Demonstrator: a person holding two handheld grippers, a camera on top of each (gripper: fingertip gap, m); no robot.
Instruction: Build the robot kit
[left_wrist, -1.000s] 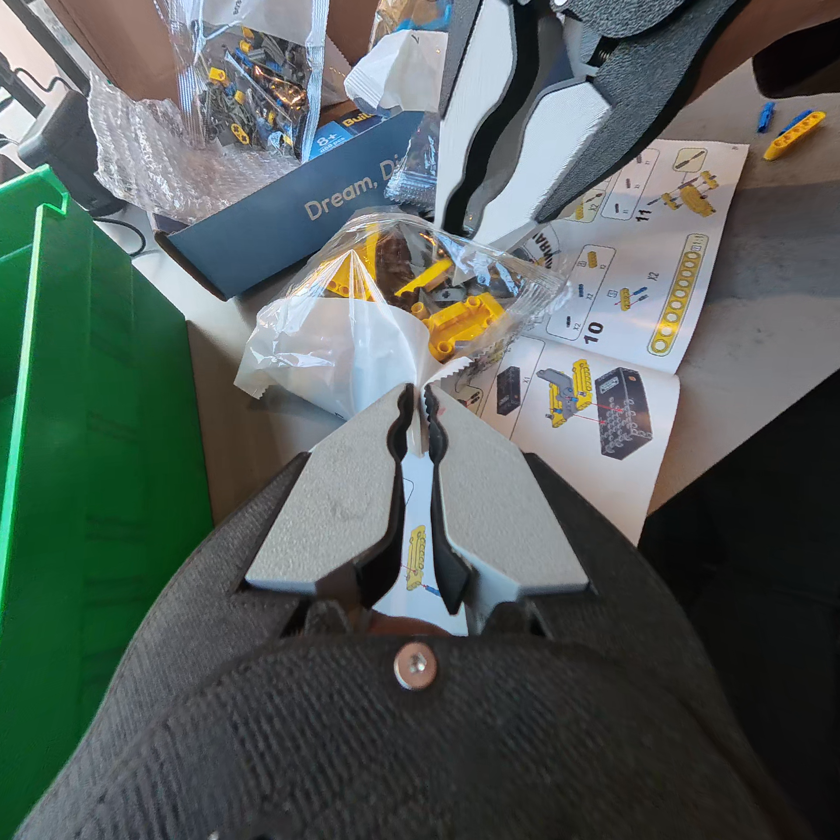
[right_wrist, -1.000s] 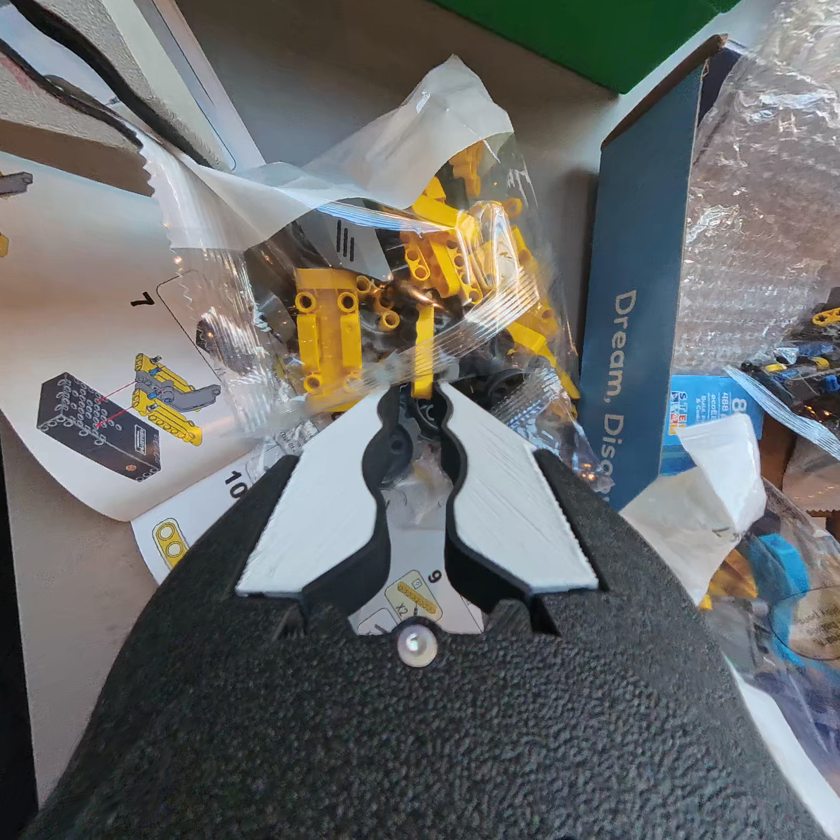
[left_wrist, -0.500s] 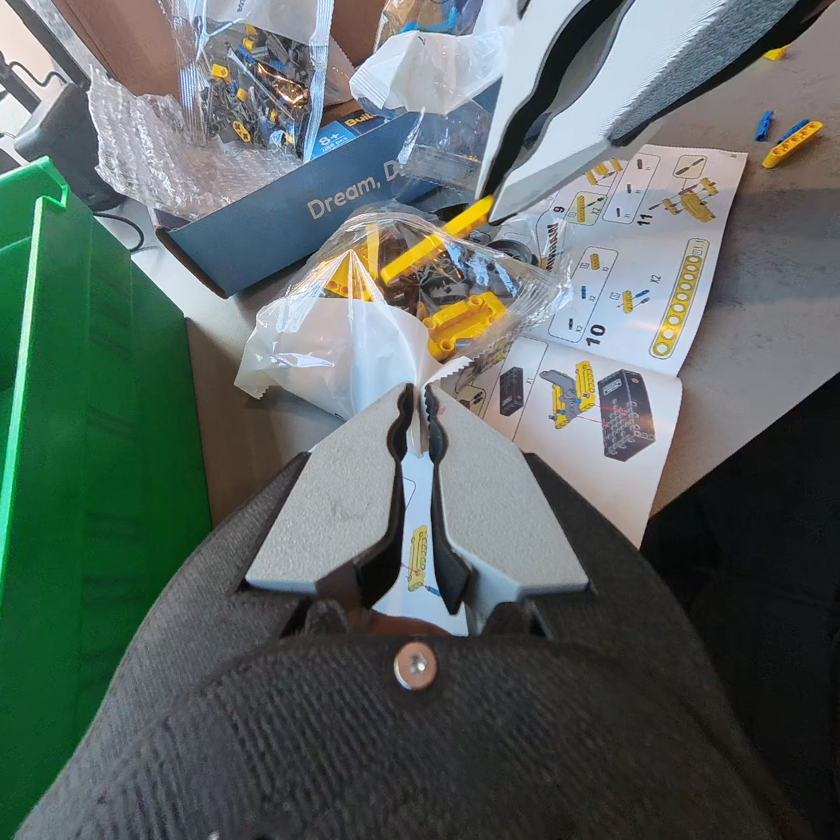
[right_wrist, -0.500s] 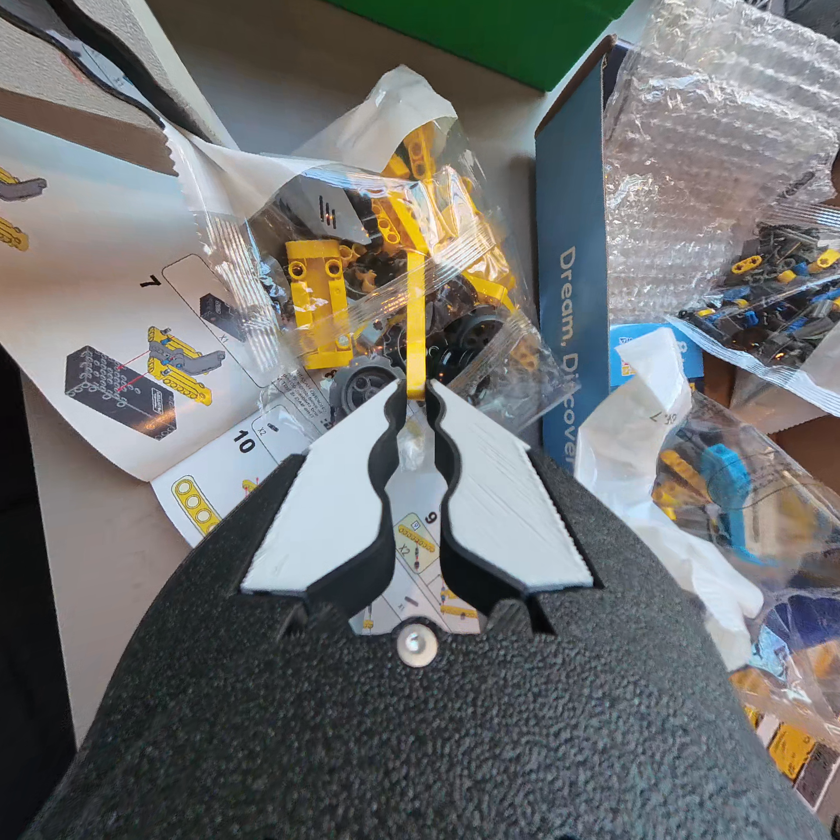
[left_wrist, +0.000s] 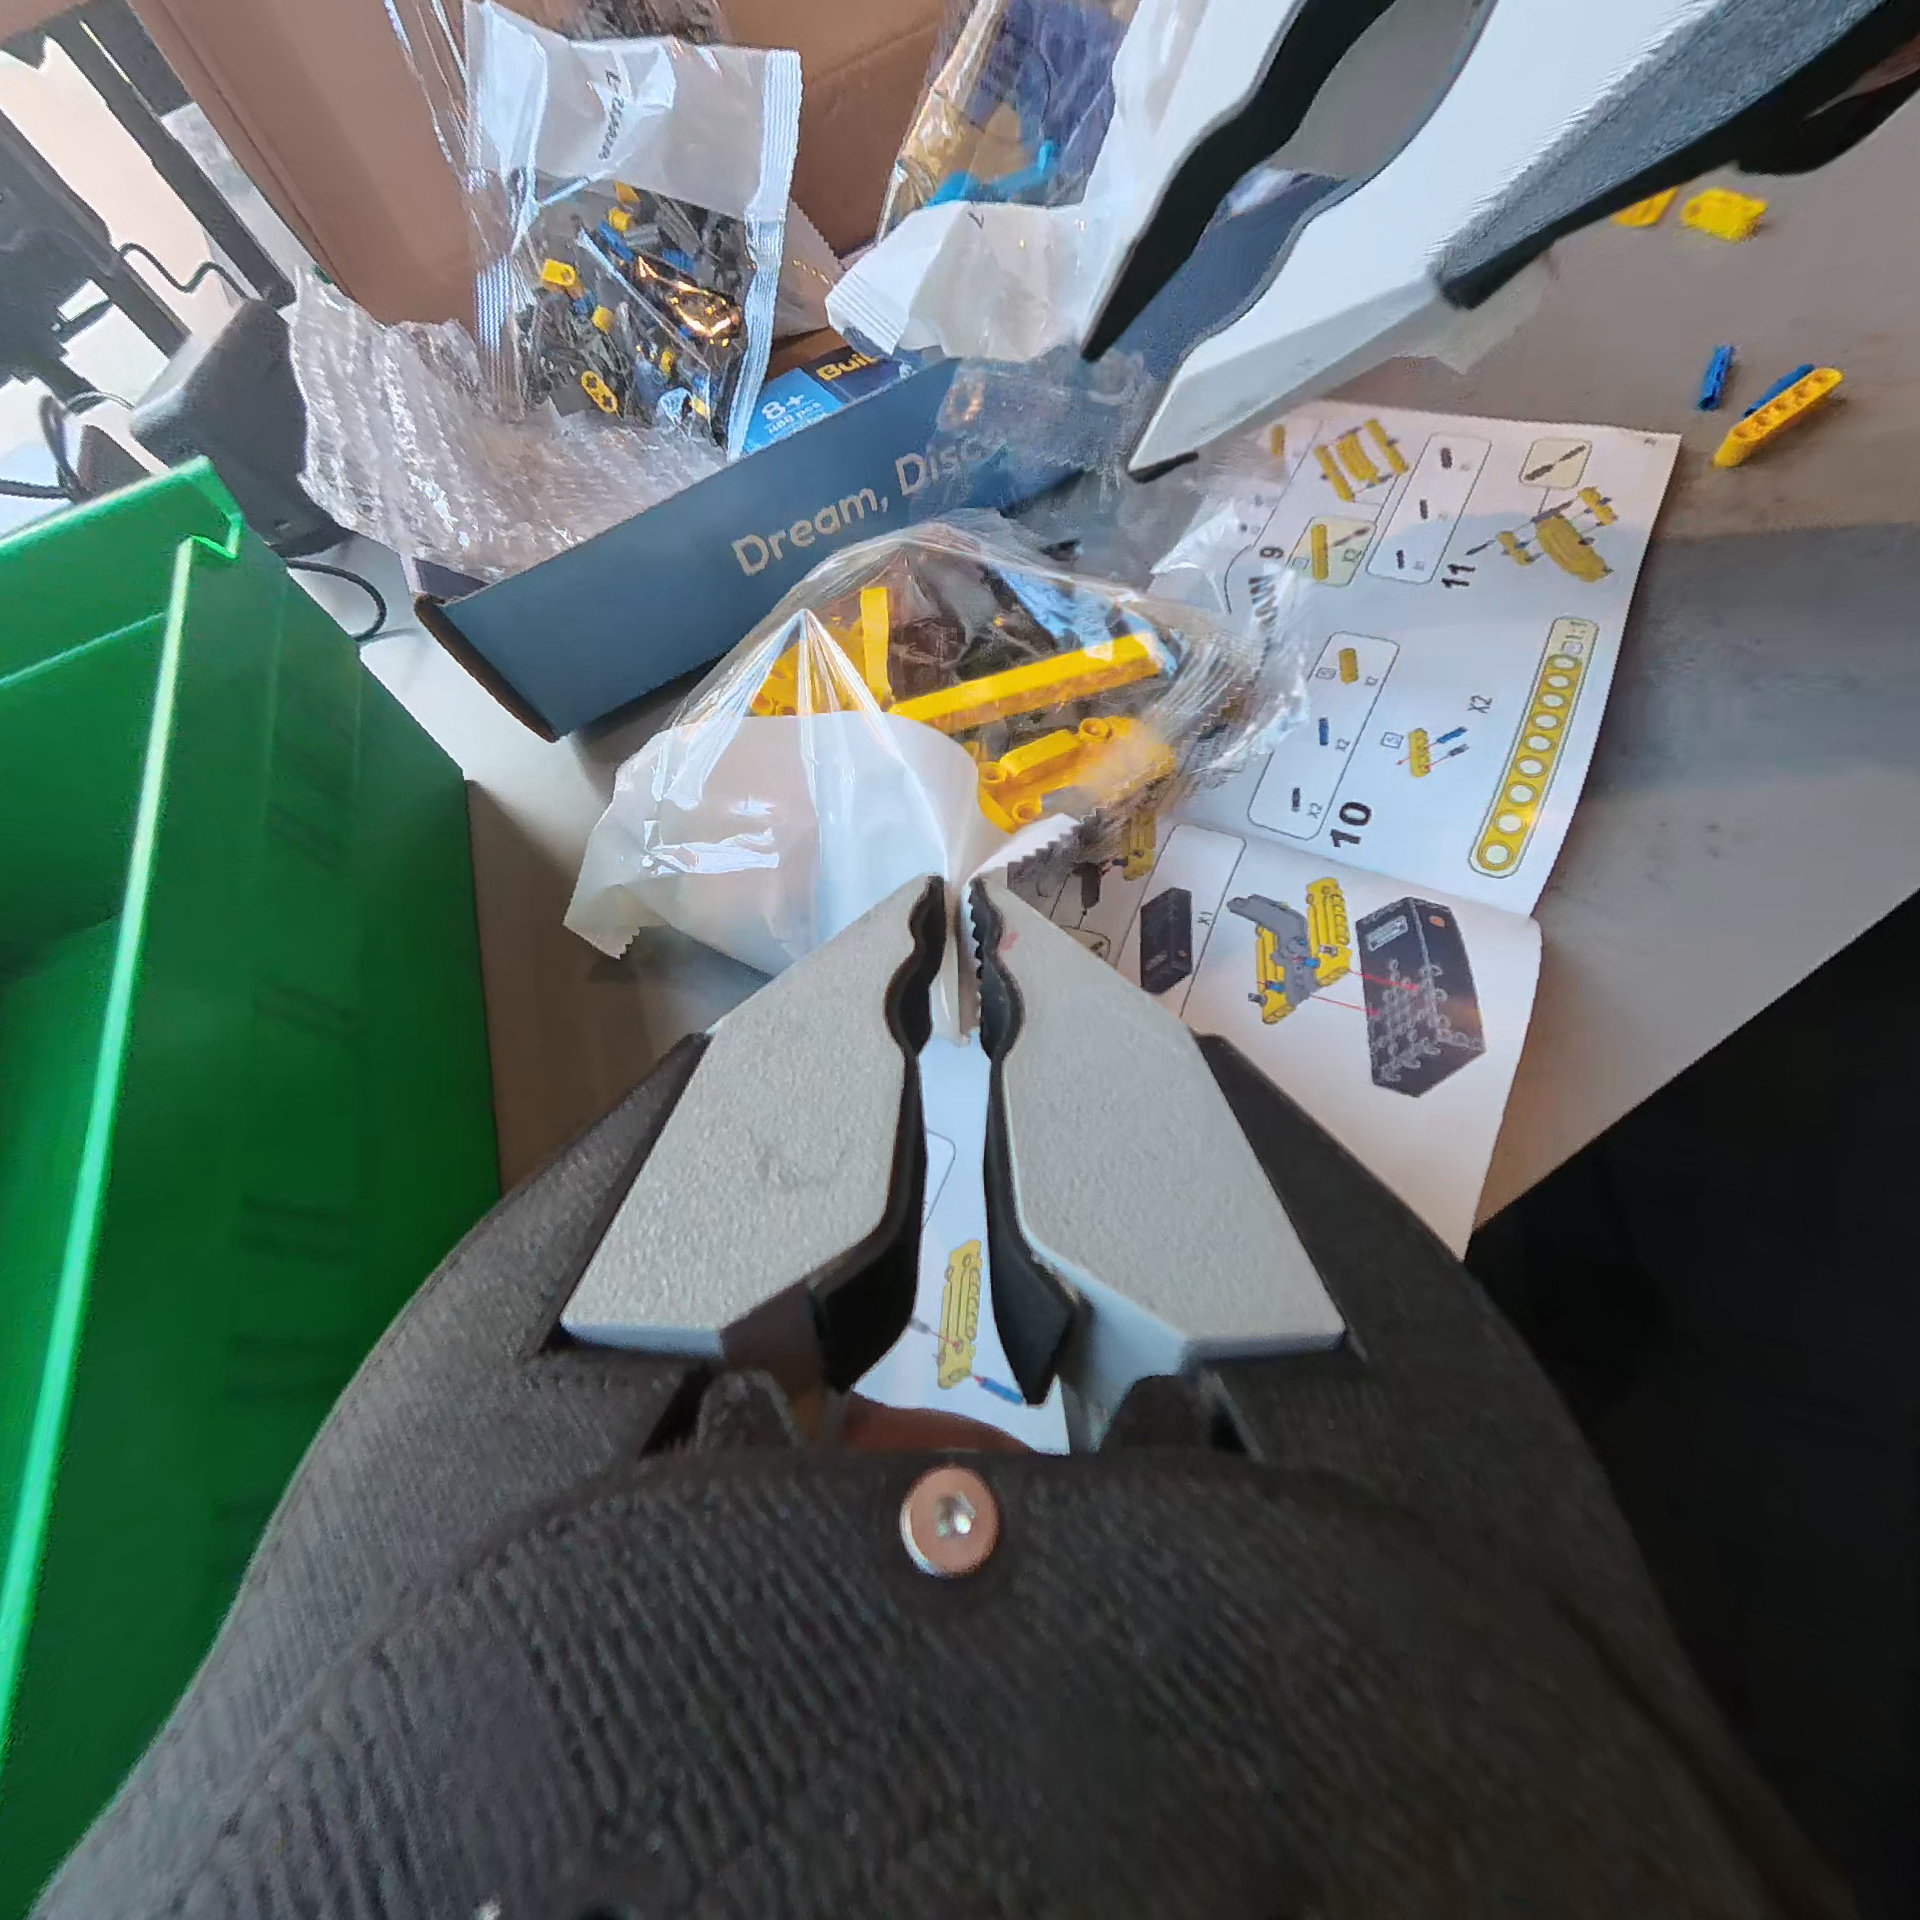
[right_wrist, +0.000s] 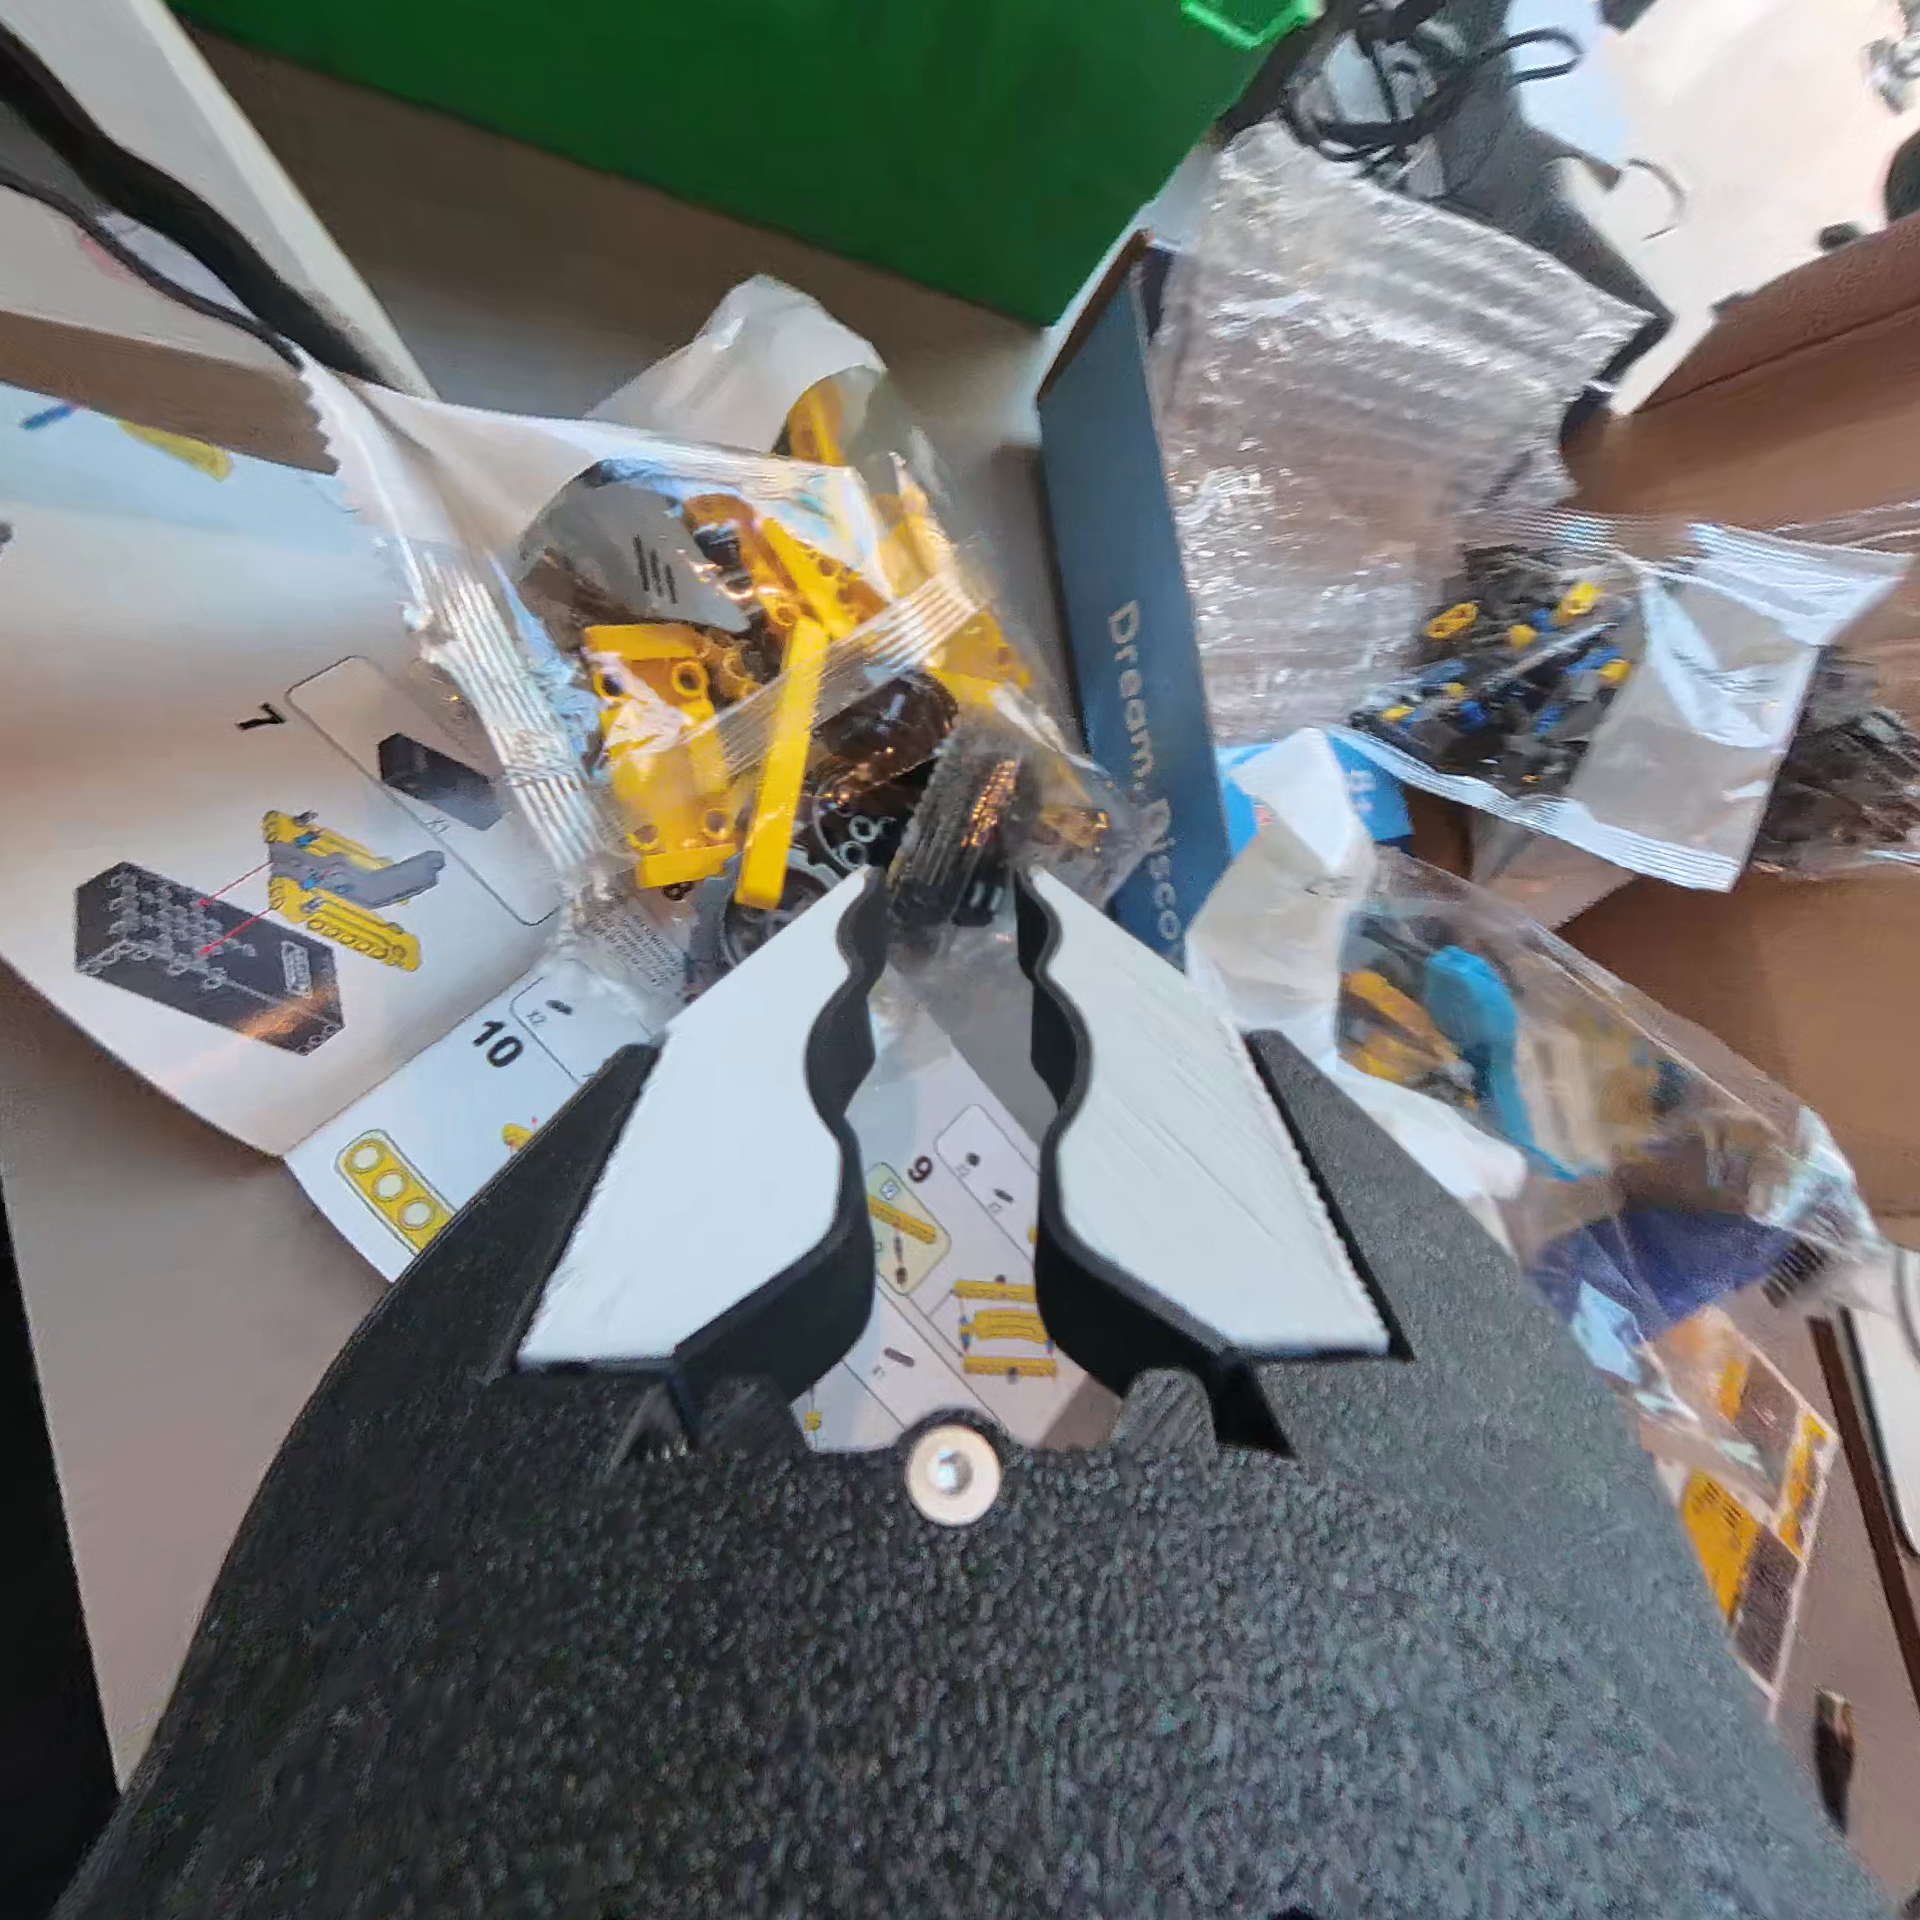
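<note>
A clear plastic bag (left_wrist: 935, 717) of yellow and black building parts lies on the table, partly on an open instruction sheet (left_wrist: 1455, 644). My left gripper (left_wrist: 956, 896) is shut on the bag's white serrated edge at its near end. My right gripper (right_wrist: 945, 883) is open and empty, its tips just short of the bag's (right_wrist: 748, 665) other end, above a black wheel inside it. In the left wrist view the right gripper (left_wrist: 1117, 405) hovers above and behind the bag. The left gripper's fingers (right_wrist: 156, 218) show at the top left of the right wrist view.
A green bin (left_wrist: 208, 831) stands left of the bag. Behind it are a dark blue box (left_wrist: 675, 582), bubble wrap (left_wrist: 416, 457), a cardboard box (left_wrist: 831, 83) and two more parts bags (left_wrist: 623, 239) (right_wrist: 1507, 1039). Loose yellow and blue parts (left_wrist: 1777, 410) lie far right. My right fingertips sit around 11 centimetres from my left ones.
My right gripper was shut on the far end of the bag and lifting it. It has opened, let go and drawn back. The bag has settled. My left gripper keeps its hold.
</note>
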